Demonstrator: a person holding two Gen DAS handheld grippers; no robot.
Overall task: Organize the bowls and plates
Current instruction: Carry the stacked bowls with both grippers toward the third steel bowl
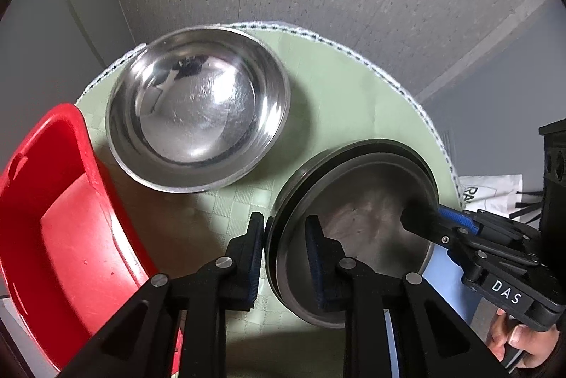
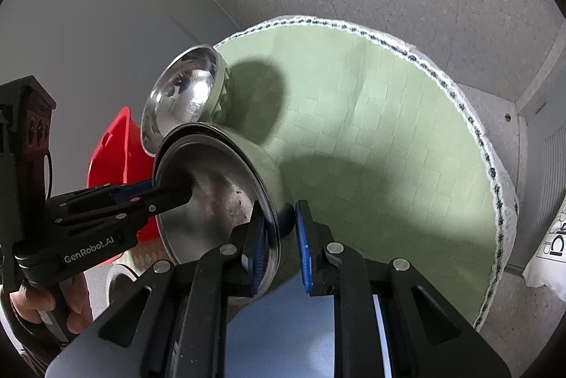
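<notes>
Steel bowl stack (image 1: 357,201): near tabletop (image 1: 339,88) edge, green cloth beneath. Left tongs (image 1: 284,236) clamped narrow on its left rim; right tongs (image 2: 279,226) clamped narrow on its right rim. Single steel bowl (image 1: 198,109): upright, behind stack. Red basin (image 1: 60,201): left.
</notes>
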